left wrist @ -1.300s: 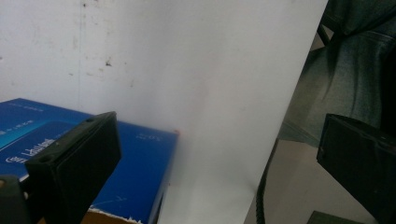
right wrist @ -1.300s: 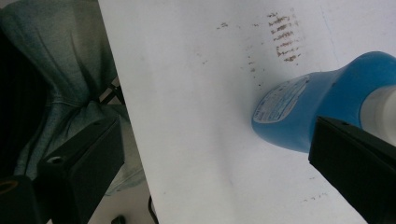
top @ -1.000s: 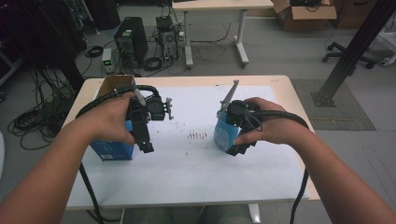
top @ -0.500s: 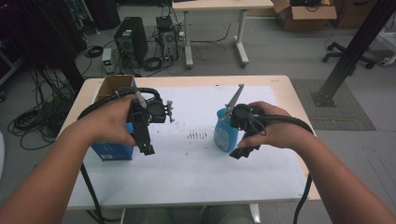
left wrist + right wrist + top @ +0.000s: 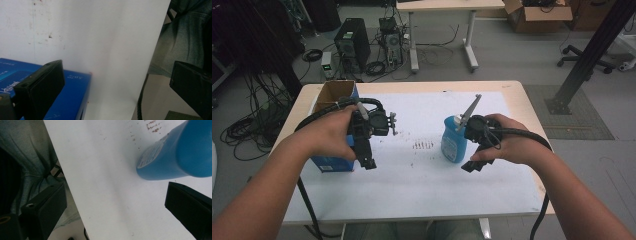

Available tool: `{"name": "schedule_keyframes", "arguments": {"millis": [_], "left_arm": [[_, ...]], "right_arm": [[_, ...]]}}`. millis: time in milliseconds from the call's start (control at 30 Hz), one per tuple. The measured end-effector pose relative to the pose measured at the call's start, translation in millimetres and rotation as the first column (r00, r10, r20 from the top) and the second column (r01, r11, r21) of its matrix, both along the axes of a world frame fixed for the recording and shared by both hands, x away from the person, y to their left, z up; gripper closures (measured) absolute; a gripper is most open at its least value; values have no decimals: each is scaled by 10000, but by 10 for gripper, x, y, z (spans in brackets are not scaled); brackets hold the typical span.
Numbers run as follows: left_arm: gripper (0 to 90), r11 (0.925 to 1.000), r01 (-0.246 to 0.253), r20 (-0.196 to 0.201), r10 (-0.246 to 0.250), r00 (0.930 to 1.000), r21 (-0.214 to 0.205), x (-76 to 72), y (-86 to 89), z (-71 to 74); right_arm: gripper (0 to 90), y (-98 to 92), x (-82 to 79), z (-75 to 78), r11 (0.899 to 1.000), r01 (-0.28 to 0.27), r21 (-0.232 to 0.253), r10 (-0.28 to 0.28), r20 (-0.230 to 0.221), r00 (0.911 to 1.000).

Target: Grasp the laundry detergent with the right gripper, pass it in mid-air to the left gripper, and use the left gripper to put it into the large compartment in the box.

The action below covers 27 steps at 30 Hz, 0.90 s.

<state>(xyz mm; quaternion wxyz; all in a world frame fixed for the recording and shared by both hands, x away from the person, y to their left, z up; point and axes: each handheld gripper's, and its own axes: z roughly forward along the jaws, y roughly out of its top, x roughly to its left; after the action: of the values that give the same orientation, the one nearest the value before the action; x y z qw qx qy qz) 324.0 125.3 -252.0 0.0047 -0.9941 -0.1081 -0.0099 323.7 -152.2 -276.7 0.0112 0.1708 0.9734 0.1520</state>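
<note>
Hovering just beside the blue bottle [image 5: 455,141], my right claw [image 5: 474,165] gapes wide and empty; the left claw [image 5: 367,161] (equally wide, empty) hangs by the blue box [image 5: 332,163] on the white worktop [image 5: 422,185].

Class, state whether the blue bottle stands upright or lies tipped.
Upright: the blue bottle stands on its base on the white table, cap uppermost, beside the right gripper.

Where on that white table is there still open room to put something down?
The near strip of the white sheet, in front of both tongs, is bare, and so is the far stretch behind the blue bottle. The left edge is crowded by the blue box. The middle gap between box and bottle is free but speckled with crumbs.
</note>
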Motion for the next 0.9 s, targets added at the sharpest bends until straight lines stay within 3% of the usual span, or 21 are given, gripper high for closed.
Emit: {"name": "schedule_keyframes", "arguments": {"millis": [433,900], "left_arm": [[4,9999,146,-48,-146,9999,-10,-46,-4,-91],[4,9999,135,-131,-135,9998,20,-78,33,-182]], "right_arm": [[45,-175,31,-153,9966,744,347,-748,86,9972],[44,-259,98,-377,9785,1649,1238,-1690,241,9853]]}}
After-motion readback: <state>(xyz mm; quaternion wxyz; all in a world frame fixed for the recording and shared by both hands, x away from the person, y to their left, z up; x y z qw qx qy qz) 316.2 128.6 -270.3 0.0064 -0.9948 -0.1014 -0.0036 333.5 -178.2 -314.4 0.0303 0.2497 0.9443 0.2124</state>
